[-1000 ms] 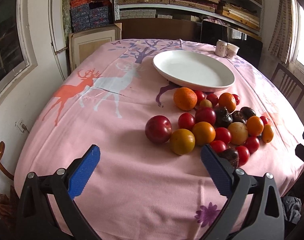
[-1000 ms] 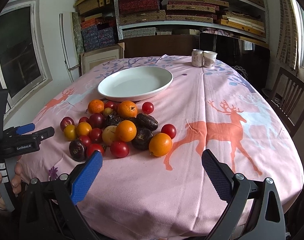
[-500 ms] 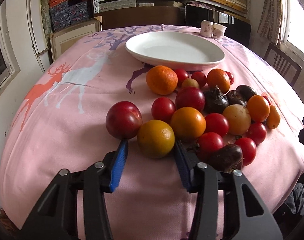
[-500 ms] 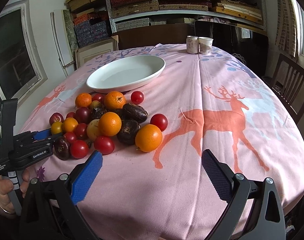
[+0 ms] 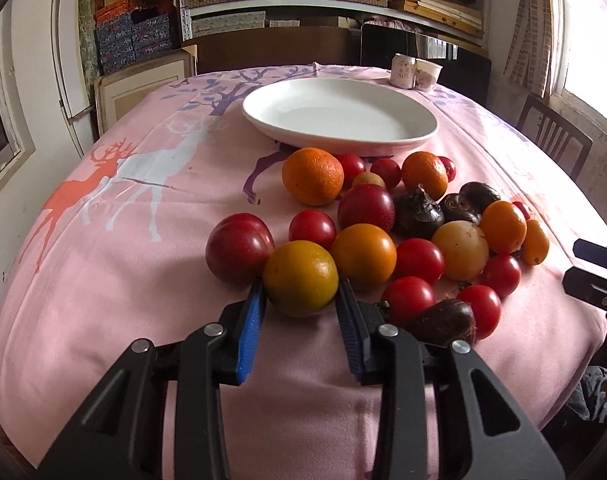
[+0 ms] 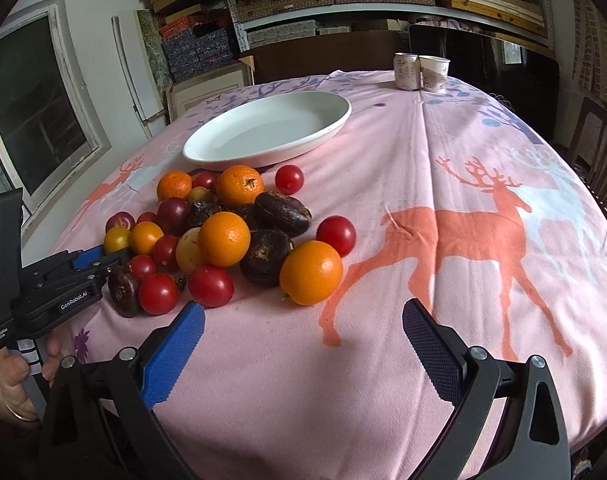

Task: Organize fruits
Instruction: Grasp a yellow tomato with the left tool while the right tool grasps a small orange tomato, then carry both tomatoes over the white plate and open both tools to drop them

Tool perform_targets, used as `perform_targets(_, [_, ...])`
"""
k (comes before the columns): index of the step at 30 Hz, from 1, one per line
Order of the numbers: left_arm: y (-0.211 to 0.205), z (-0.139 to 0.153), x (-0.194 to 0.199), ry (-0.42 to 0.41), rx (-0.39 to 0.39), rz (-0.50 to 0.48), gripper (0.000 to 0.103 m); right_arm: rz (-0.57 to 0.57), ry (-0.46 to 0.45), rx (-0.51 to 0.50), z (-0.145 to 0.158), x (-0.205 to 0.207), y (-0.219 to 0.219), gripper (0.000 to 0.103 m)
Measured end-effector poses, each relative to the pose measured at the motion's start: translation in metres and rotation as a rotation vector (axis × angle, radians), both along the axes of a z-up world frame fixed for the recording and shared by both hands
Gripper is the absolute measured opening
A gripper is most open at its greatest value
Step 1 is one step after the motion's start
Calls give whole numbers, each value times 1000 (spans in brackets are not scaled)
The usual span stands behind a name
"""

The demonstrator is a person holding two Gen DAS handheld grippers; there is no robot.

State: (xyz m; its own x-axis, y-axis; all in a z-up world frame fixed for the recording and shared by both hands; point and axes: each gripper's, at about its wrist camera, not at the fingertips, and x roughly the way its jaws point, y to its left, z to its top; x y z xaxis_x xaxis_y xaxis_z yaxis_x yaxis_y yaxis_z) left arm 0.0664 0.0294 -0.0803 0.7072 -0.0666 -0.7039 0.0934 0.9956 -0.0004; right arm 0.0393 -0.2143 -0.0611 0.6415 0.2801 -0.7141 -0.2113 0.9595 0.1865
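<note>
Step in hand: the first pick, as I judge it; the plate [image 5: 339, 120] is bare and every fruit lies in 1 heap on the tabletop [image 5: 115, 240].
Left gripper [image 5: 301, 308]: jaws closing on the yellow-orange fruit [image 5: 300, 278], both blue pads touching its sides at the near-left edge of the heap.
Yellow-orange fruit: round, smooth, glossy, greenish-yellow toward the bottom; it touches the dark red plum [image 5: 239, 247] on its left and an orange fruit [image 5: 363, 254] on its right.
Next move: a straight lift clear of those 2 neighbours, then a carry over the heap to the plate beyond it; I expect the round skin could slip if the squeeze is light.
Right gripper [image 6: 303, 328]: wide open and holding nothing, above bare cloth near the orange [image 6: 310, 272] at the heap's right edge.
</note>
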Motion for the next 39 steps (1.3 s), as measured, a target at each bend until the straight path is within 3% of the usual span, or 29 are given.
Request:
perform_targets(2, [3, 5, -5, -17, -18, 2, 35, -8, 0, -8, -2, 7, 1, 89])
perform_targets(4, [5, 10, -8, -28, -21, 2, 35, -17, 11, 23, -6, 16, -4, 65])
perform_targets(7, [8, 11, -12, -34, -14, 8, 35, -8, 52, 18, -16, 27, -5, 53])
perform_targets(10, [11, 7, -12, -22, -20, 11, 35, 26, 22, 3, -16, 27, 1, 39])
perform_targets(13, [13, 7, -13, -22, -30, 8, 35, 27, -21, -12, -14, 23, 2, 39])
perform_targets(20, [12, 19, -12, -38, -63, -11, 35, 34, -56, 83, 10, 21, -11, 39])
perform_targets(25, [4, 42, 10, -68, -71, -37, 35, 61, -85, 118, 39, 49, -9, 39])
perform_targets(28, [-7, 59, 38, -94, -63, -55, 35, 80, -90, 133, 56, 79, 0, 39])
perform_targets(32, [-24, 68, 93, -69, -44, -85, 35, 98, -51, 134, 60, 132, 18, 39])
perform_targets(39, [-34, 44, 188, 105, -53, -93, 35, 70, 67, 144, 30, 206, 34, 40])
